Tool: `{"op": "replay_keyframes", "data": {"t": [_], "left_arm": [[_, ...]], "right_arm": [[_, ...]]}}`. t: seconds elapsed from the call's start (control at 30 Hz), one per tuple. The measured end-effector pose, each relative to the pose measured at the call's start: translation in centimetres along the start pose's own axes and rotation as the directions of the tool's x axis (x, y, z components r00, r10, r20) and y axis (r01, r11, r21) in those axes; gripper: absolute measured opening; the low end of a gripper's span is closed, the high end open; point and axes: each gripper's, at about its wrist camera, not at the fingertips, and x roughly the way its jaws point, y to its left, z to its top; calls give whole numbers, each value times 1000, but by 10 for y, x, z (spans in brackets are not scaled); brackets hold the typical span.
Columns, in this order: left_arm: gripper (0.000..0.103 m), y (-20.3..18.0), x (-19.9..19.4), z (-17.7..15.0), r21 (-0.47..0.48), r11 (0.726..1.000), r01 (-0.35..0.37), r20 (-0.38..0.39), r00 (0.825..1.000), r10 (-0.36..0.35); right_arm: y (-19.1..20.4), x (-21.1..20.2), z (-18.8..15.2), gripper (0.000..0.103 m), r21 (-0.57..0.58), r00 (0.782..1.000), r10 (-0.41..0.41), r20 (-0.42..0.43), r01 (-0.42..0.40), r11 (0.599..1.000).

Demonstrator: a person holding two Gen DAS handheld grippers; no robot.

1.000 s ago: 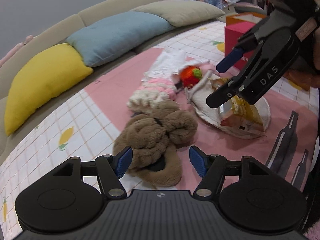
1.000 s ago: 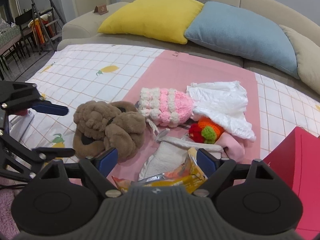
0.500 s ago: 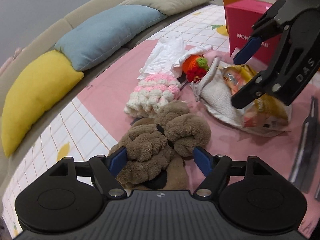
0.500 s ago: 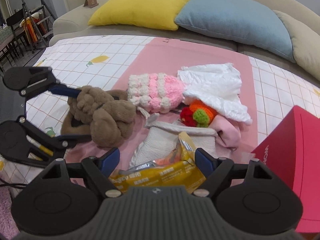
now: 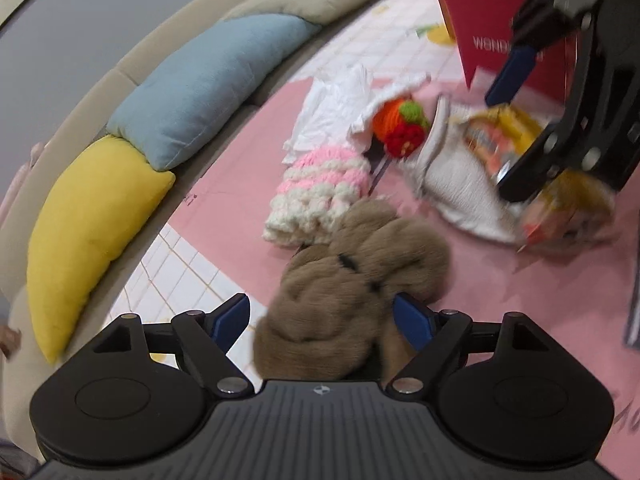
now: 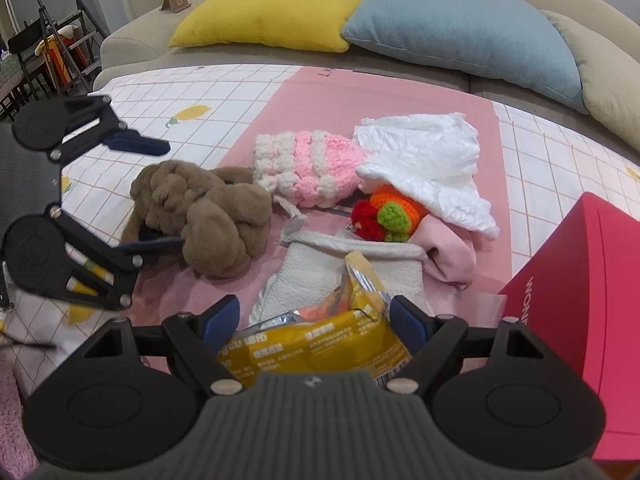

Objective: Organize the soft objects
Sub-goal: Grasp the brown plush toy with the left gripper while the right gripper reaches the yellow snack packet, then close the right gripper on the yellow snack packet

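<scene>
A brown plush toy (image 5: 360,276) lies on the pink part of the mat. My left gripper (image 5: 320,304) straddles it, and its jaws are opening. In the right wrist view the far finger (image 6: 136,146) stands clear of the plush (image 6: 208,216), while the near one lies against its side. My right gripper (image 6: 314,304) is open around a yellow snack packet (image 6: 320,344) that sticks out of a white pouch (image 6: 360,272). The packet's edges reach both pads. Beyond lie a pink-and-white knitted hat (image 6: 308,168), a crocheted orange-red-green toy (image 6: 384,212), a white cloth (image 6: 428,152) and a pink cloth (image 6: 448,252).
A pink box (image 6: 580,304) stands at the right, close to my right gripper. A beige sofa (image 6: 132,40) with yellow (image 6: 276,8), blue (image 6: 460,24) and beige cushions runs along the mat's far edge. A folding ladder (image 6: 60,40) and chairs stand at the far left.
My left gripper came in and down over the brown plush, rolled, and its jaws widened around the toy. My right gripper edged lower onto the yellow packet.
</scene>
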Motion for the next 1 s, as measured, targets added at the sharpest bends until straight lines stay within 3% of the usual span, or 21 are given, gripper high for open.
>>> {"op": "replay_keyframes", "data": {"t": [0.13,0.33,0.53,0.7,0.87,1.0], "left_arm": [[98,6,12,6,44,997,69,-42,997,-67],[91,17,29,9,-74,981,179,-98,978,-186],[81,12,31,7,-168,973,156,-116,977,-177],[68,7,21,5,-287,954,85,-135,983,-128],[61,6,4,-3,-482,876,28,-145,983,-112],[61,7,-9,-12,-646,763,-4,-156,980,-128]], "right_arm": [[0,0,0,81,4,1000,6,-4,-6,1000],[-2,2,1,81,-2,1000,7,-13,-7,1000],[-4,0,0,81,3,1000,16,-11,-16,1000],[-4,-12,-2,86,24,1000,11,-1,-11,1000],[-3,-31,-9,84,167,999,-24,22,20,986],[-1,-29,-14,76,315,999,-19,-26,27,949]]}}
